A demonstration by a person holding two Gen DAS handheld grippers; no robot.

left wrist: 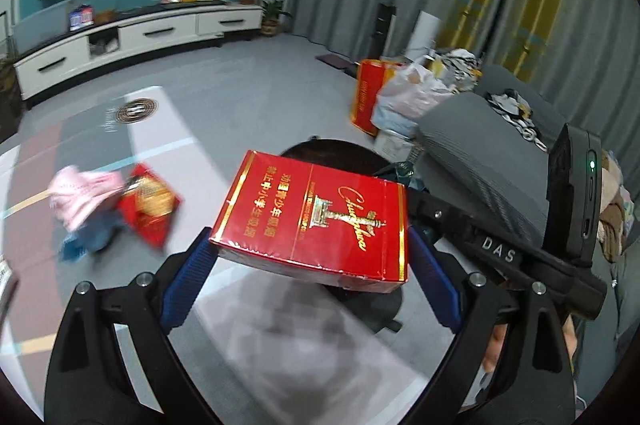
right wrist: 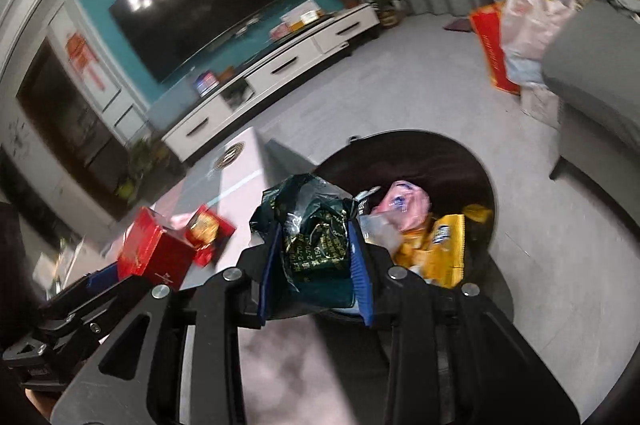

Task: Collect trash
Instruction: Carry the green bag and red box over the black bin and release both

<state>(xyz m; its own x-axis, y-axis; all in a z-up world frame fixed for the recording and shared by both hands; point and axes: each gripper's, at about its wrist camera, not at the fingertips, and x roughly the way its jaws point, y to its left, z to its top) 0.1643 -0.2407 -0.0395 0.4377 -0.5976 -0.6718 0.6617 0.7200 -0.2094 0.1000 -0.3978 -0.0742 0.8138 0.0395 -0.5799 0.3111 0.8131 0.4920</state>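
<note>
Clearly, both grippers carry trash now. The left gripper is closed on a red box, a cigarette carton by its print, which sits in the centre of the left wrist view; the blue pads press on its two short ends. The box looks like stiff card under glossy film, so it is probably light and a little slippery. A hold across the ends seems right, because the wide faces would likely bend in if it is empty.

The right gripper is closed on a dark green wrapper, in the middle of the right wrist view, just in front of the bin. This wrapper is thin crumpled foil, soft and very light. It will likely not slip, but it may cling to a pad on release, so the jaws should open wide over the bin mouth.

The bin, at centre right of that view, already holds yellow and pink packets.

At the left of the left wrist view, more trash lies on the table: a red pack touching a pink cloth. Both are blurred.
</note>
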